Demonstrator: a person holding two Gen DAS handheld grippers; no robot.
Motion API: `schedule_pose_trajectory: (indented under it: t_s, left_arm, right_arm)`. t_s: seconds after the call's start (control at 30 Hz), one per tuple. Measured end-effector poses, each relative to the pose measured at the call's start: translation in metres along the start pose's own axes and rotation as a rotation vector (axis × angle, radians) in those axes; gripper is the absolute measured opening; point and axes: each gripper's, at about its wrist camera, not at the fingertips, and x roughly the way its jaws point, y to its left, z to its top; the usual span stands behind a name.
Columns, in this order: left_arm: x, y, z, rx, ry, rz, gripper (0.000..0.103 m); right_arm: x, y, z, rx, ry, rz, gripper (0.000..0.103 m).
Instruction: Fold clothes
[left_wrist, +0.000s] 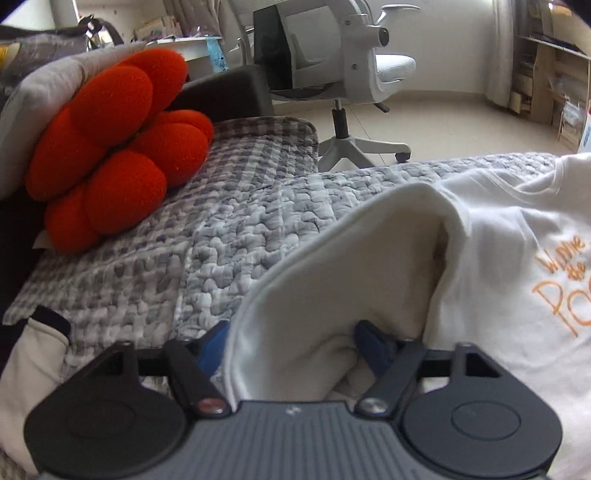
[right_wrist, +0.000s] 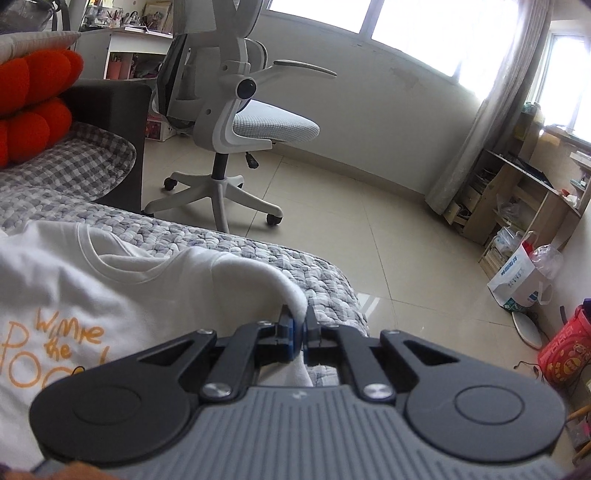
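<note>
A white T-shirt (left_wrist: 498, 240) with orange lettering lies on the grey quilted cover (left_wrist: 221, 236). In the left wrist view its edge rises in a fold between my left gripper's (left_wrist: 293, 345) fingers, which stand wide apart; the blue pads (left_wrist: 373, 347) touch the cloth on both sides without pinching it. In the right wrist view the T-shirt (right_wrist: 74, 280) spreads to the left, collar towards the far edge. My right gripper (right_wrist: 297, 332) is shut on a pinched ridge of the shirt's right side, near the edge of the cover (right_wrist: 325, 280).
A red flower-shaped cushion (left_wrist: 114, 147) leans at the left on a grey pillow. A white office chair (right_wrist: 236, 122) stands on the tiled floor beyond the bed. Wooden shelves (right_wrist: 517, 192), bags (right_wrist: 517, 277) and a red box (right_wrist: 565, 354) line the right wall.
</note>
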Motion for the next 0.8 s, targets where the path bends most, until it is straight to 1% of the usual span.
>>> schedule_pose_trajectory:
  t_s: [0.03,0.07,0.13,0.23,0.33,0.37,0.4,0.43,0.47,0.5,0.57,0.6,0.63,0.7,0.8]
  left_arm:
    - [-0.002,-0.001,0.003,0.005,-0.014,0.050,0.025]
    - [-0.004,-0.003,0.006,0.014,-0.031,0.122,0.007]
    - [-0.004,0.004,0.007,0.000,-0.041,0.191,0.005]
    - [-0.003,0.017,0.009,-0.030,-0.048,0.277,0.007]
    - [-0.001,0.029,0.010,-0.059,-0.056,0.362,0.013]
    - [-0.001,0.033,0.011,-0.069,-0.058,0.391,0.022]
    - [-0.001,0.038,0.011,-0.079,-0.061,0.419,0.039]
    - [0.000,0.042,0.011,-0.089,-0.063,0.448,0.050]
    - [0.000,0.046,0.012,-0.099,-0.066,0.476,0.057]
    - [0.000,0.050,0.012,-0.109,-0.068,0.505,0.057]
    - [-0.004,0.058,0.011,-0.167,-0.080,0.500,0.057]
    - [-0.007,0.062,0.010,-0.200,-0.086,0.491,0.059]
    - [-0.009,0.067,0.009,-0.232,-0.093,0.483,0.062]
    - [-0.015,0.075,0.007,-0.297,-0.105,0.467,0.075]
    - [-0.023,0.087,0.004,-0.394,-0.124,0.441,0.076]
  right_arm:
    - [-0.001,0.000,0.001,0.003,-0.006,-0.005,0.005]
    - [-0.003,-0.001,0.002,0.015,-0.019,-0.006,0.005]
    - [-0.009,-0.005,0.004,0.044,-0.050,-0.004,0.005]
    - [-0.017,-0.009,0.008,0.076,-0.090,0.002,0.005]
    - [-0.015,-0.004,0.007,0.048,-0.084,0.006,0.005]
    - [-0.011,-0.002,0.006,0.034,-0.071,0.001,0.005]
    - [-0.008,0.000,0.005,0.019,-0.059,-0.005,0.005]
    - [-0.004,0.002,0.004,0.004,-0.046,-0.010,0.005]
    - [-0.002,0.003,0.004,-0.001,-0.035,-0.011,0.005]
    - [0.000,0.003,0.004,-0.002,-0.025,-0.010,0.005]
    - [0.002,0.004,0.004,-0.004,-0.015,-0.010,0.005]
    - [0.001,0.005,0.004,-0.005,-0.015,-0.010,0.005]
    - [0.000,0.005,0.005,-0.004,-0.018,-0.008,0.005]
    - [-0.003,0.004,0.005,0.004,-0.023,-0.002,0.005]
    - [-0.002,0.000,0.004,0.029,-0.008,0.006,0.005]
